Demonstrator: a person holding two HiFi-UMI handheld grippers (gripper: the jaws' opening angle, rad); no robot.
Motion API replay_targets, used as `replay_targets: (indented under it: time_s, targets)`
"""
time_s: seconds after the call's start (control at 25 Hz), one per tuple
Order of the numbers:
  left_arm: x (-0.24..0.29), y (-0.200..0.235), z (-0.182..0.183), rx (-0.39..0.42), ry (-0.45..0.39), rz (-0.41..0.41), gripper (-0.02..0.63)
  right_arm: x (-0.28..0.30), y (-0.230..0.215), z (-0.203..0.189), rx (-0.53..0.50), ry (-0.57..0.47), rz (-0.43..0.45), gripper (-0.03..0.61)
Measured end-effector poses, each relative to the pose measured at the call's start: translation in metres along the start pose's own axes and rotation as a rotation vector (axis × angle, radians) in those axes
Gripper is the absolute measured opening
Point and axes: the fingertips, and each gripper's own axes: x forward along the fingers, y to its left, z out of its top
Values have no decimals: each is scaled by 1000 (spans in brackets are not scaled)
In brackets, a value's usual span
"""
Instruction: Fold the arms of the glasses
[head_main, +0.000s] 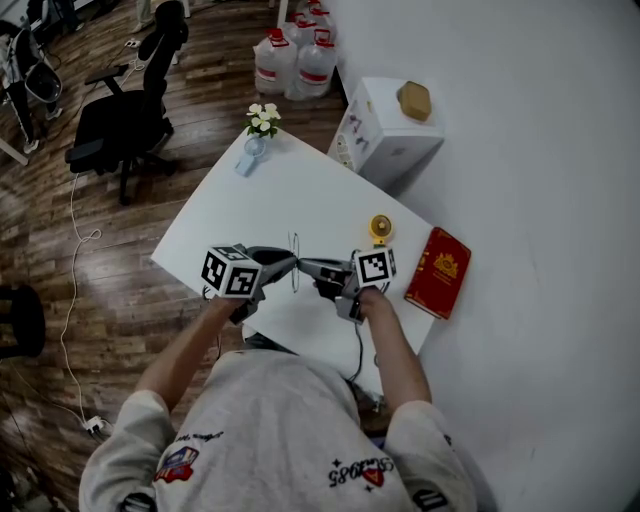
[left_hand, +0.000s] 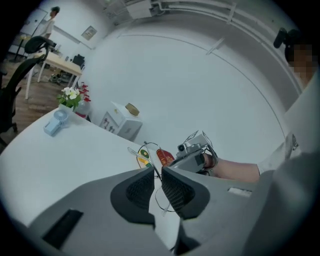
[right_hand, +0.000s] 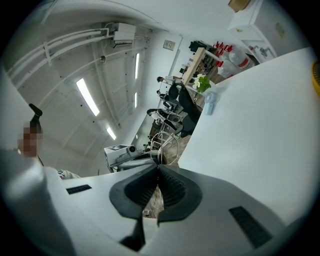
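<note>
I hold the glasses (head_main: 294, 250) up in the air over the near part of the worktop (head_main: 300, 190), between my two tools. This way an arm has free room to swing; on the surface it would catch, I think. My right hand-held gripper (right_hand: 158, 170) is closed tight on the frame and carries it, and one wire lens ring stands up just past its tips. My left hand-held gripper (left_hand: 157, 172) comes from the left side. Its jaws stand only a little apart and the thin arm (left_hand: 150, 156) passes between them — not pinched, I judge, only guided. So the glasses sit right at both tips.
</note>
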Motion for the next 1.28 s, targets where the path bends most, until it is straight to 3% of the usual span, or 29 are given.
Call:
replay_targets:
  time_s: [0.24,0.52,0.8,1.08,1.28]
  targets:
    - [-3,-3,4,68,35,-3,40,1,3,3,5,-25,13,11]
    - [-11,-11,19,54,-60,-69,119,-9,1,19,-24,-119,-6,11]
    - [-24,-4,23,130,-94,-23,121,-17,-2,27,-19,-188,-15,11]
    - [-16,-6,22,259,21,6,121,-10,2,23,-26,-161,-16,11]
    - [-8,-10,17,293,101,5,122,-5,5,18,0,-160,-9,11]
